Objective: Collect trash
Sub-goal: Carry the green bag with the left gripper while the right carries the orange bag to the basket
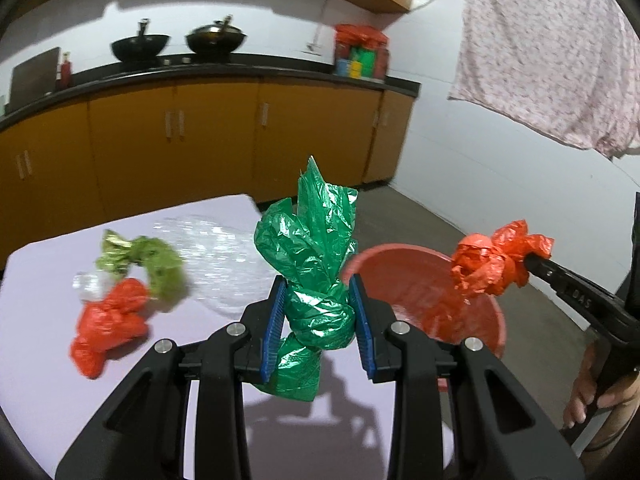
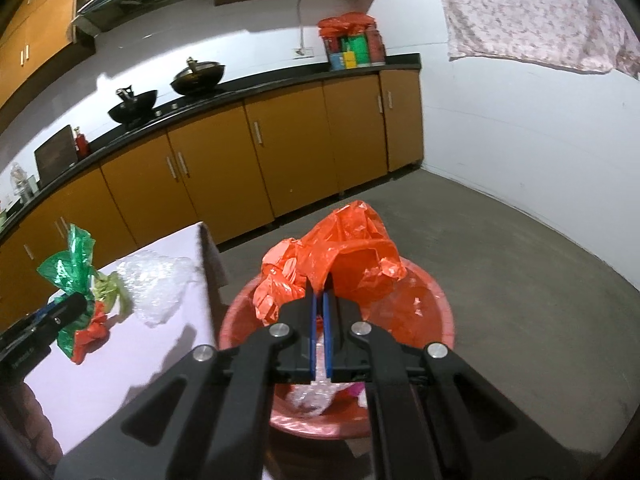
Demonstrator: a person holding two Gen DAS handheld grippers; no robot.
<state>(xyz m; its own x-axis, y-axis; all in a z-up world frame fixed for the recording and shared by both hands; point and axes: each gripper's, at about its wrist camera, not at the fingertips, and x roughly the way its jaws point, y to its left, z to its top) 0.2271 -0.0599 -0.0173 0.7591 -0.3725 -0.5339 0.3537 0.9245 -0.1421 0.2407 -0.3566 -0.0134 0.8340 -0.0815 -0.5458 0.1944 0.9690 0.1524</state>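
L wrist view: left gripper clamped on knotted green bag, above table edge, beside red basin. R wrist view: right gripper pads closed, pinching orange bag over basin.

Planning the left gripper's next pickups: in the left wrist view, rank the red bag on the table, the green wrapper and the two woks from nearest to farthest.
1. Red bag, on the table, left of the left gripper.
2. Green wrapper, just behind it.
3. Woks, far back on the counter.
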